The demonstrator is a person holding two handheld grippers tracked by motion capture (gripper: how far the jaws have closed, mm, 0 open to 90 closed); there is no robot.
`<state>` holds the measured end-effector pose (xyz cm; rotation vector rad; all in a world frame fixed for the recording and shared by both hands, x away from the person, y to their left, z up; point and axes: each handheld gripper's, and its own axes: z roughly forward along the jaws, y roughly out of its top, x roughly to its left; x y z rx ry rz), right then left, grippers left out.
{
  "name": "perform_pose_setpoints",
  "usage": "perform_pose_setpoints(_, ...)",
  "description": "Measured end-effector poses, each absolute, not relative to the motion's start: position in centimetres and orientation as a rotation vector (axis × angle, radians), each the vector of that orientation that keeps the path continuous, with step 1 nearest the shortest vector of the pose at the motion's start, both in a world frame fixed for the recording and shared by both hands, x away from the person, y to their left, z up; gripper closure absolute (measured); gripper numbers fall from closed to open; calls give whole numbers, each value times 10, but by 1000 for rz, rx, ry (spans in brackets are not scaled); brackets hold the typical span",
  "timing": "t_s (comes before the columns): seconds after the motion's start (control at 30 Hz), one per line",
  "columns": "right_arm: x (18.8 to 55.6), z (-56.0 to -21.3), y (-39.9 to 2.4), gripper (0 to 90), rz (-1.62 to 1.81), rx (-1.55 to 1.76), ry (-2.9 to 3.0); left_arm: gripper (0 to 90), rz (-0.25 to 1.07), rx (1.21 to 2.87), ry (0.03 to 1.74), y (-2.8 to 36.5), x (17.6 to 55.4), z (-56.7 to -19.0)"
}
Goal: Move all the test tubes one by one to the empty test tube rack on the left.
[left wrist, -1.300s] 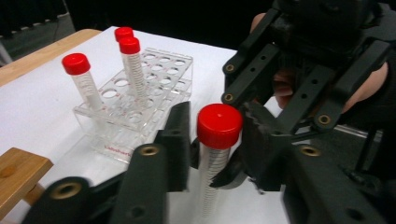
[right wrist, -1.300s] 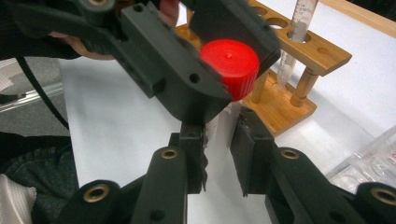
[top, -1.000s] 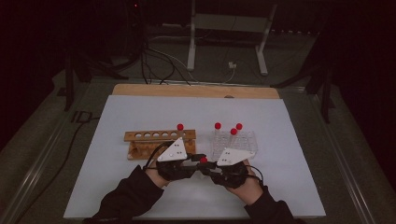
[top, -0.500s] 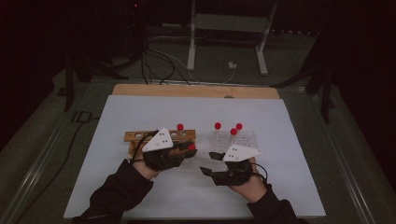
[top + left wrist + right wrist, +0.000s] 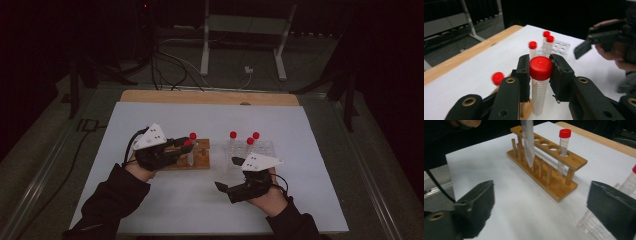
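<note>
My left gripper clamps a red-capped tube just under its cap, tip hanging above the wooden rack. My right gripper, near the clear rack, has just opened, empty. Next I judge: line the tip over a free hole and lower it.

sleeves: black | left claw: black, brass rivets, grey plate | cable: black

This looks like a lab bench set up in a dark recording room. A wooden test tube rack and a clear plastic tube rack hold red-capped tubes on a white table sheet, just ahead of the grippers; beyond them stand metal stand legs and loose cables.
</note>
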<state>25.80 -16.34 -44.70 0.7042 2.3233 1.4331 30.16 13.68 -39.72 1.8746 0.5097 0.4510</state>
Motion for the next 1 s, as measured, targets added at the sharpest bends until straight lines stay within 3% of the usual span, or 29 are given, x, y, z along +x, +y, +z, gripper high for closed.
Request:
perform_pose_setpoints(0.47,257,-443,-170,0,1488,694,2309,717,519,1824,590,147,333,-387)
perform_pose_setpoints(0.73,257,-442,-172,0,1490,689,2298,717,585,1849,615,141,351,-400)
perform_pose_setpoints(1.0,258,-443,-175,0,1485,700,2301,717,539,1863,652,143,357,-419)
